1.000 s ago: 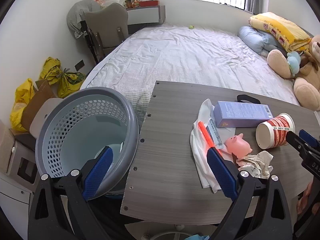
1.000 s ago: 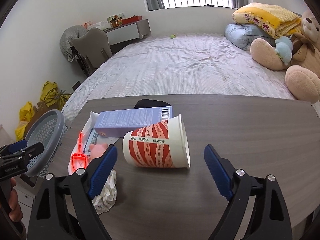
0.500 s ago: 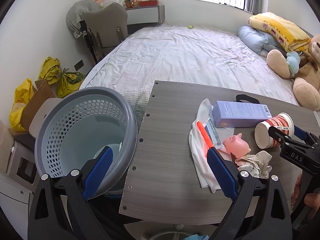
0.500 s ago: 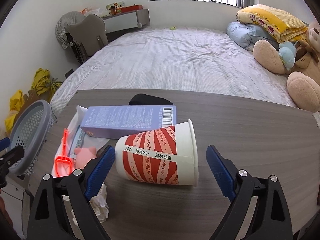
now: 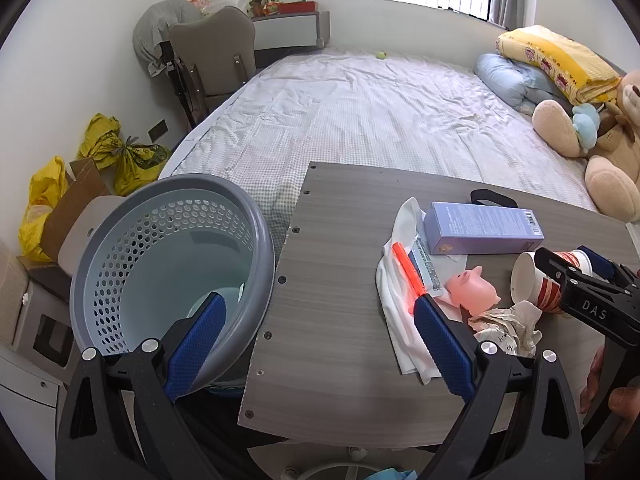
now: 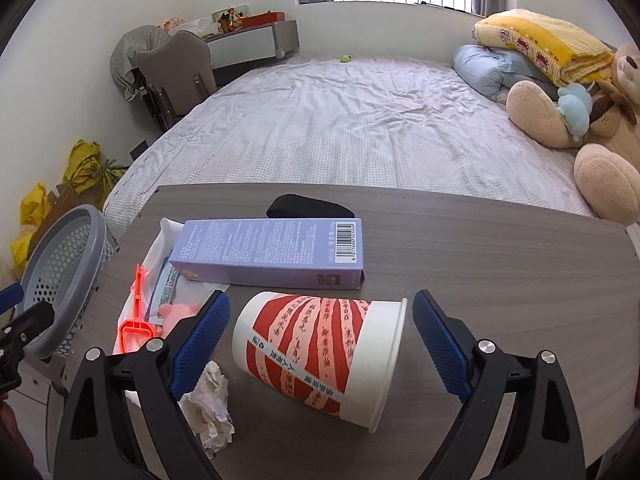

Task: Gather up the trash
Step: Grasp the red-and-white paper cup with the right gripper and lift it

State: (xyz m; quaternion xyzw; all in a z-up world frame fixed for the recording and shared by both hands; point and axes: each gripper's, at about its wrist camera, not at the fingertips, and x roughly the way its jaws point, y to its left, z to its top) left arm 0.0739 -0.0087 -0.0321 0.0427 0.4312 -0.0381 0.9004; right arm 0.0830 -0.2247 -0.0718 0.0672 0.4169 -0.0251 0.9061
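Observation:
A red-and-white paper cup (image 6: 320,352) lies on its side on the grey wood table (image 6: 500,264). My right gripper (image 6: 320,320) is open, one finger on each side of the cup, not touching it. A crumpled paper ball (image 6: 210,404) rests just left of the cup. In the left wrist view the cup (image 5: 532,284) and the paper ball (image 5: 506,326) sit at the table's right, with the right gripper (image 5: 580,280) around the cup. My left gripper (image 5: 320,340) is open and holds nothing, hovering over the table's near left edge beside a grey perforated basket (image 5: 160,264).
A purple box (image 6: 272,252), a pink pig toy (image 5: 474,292), an orange scoop (image 6: 134,320), a white cloth (image 5: 400,320) and a black item (image 6: 308,206) also lie on the table. A bed (image 5: 380,112) with plush toys stands behind. Yellow bags (image 5: 120,152) sit by the wall.
My right gripper has moved forward and lower, so the cup now lies between its open fingers. The left gripper and the basket have stayed put.

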